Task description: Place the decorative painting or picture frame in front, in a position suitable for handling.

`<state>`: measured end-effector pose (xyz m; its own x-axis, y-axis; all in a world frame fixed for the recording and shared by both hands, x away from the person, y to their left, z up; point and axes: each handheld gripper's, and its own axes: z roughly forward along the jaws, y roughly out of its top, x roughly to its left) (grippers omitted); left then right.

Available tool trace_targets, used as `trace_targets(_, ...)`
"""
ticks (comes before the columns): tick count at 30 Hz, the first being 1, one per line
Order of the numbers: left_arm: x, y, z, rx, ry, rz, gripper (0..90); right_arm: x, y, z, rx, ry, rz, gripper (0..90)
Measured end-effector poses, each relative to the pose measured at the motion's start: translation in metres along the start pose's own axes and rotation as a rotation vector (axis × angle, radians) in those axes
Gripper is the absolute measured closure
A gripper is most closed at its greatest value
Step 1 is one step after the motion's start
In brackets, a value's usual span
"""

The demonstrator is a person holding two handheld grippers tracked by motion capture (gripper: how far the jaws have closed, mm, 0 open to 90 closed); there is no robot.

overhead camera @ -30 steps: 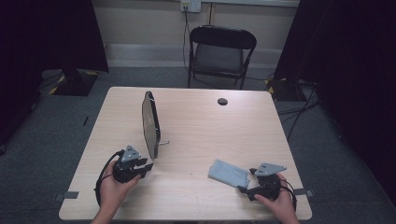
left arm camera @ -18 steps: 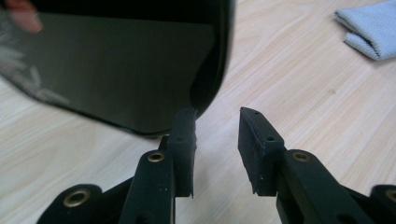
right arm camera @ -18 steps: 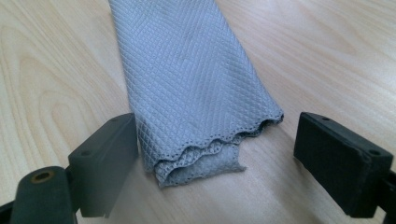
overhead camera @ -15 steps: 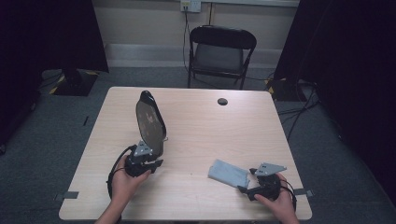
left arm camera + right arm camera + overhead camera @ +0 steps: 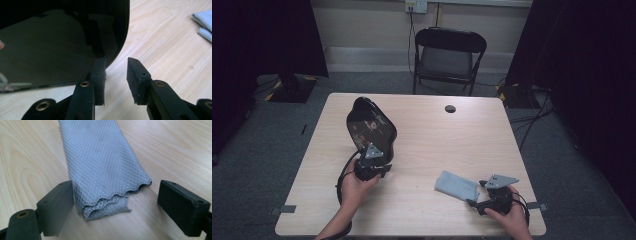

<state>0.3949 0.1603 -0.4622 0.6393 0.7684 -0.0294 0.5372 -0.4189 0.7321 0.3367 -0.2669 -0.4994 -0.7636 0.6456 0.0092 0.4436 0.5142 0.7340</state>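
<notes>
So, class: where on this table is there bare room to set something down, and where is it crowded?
Free: the table's right half between the round hole and the folded cloth, and the near middle. Crowded: around the upright mirror at the left hand-held gripper, and the right hand-held gripper.

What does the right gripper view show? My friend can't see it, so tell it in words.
A folded grey cloth with a quilted diamond pattern lies on a light wooden table, its scalloped end between the two black jaws of the right gripper. The jaws stand wide apart; the cloth lies against the left one and clear of the right.
</notes>
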Motion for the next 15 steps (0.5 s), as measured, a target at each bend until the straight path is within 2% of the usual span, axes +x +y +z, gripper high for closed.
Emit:
trace_targets(5,-0.001,0.006,0.01,0.009,0.012,-0.019,71.8,0.0,0.0,0.0,0.0,0.0,0.0,13.0)
trace_targets(7,-0.002,0.009,0.013,0.018,0.037,-0.002,73.1,0.0,0.0,0.0,0.0,0.0,0.0,13.0)
trace_targets(11,-0.007,0.016,0.023,0.013,0.059,-0.021,73.2,0.0,0.0,0.0,0.0,0.0,0.0,13.0)
trace_targets(13,-0.008,0.017,0.025,0.01,0.06,-0.029,73.3,0.0,0.0,0.0,0.0,0.0,0.0,12.9)
trace_targets(14,-0.009,0.021,0.029,0.026,0.065,-0.009,73.3,0.0,0.0,0.0,0.001,0.001,0.0,12.9)
trace_targets(15,-0.01,0.023,0.032,0.02,0.058,-0.015,73.3,0.0,0.0,0.0,0.0,0.001,0.0,12.9)
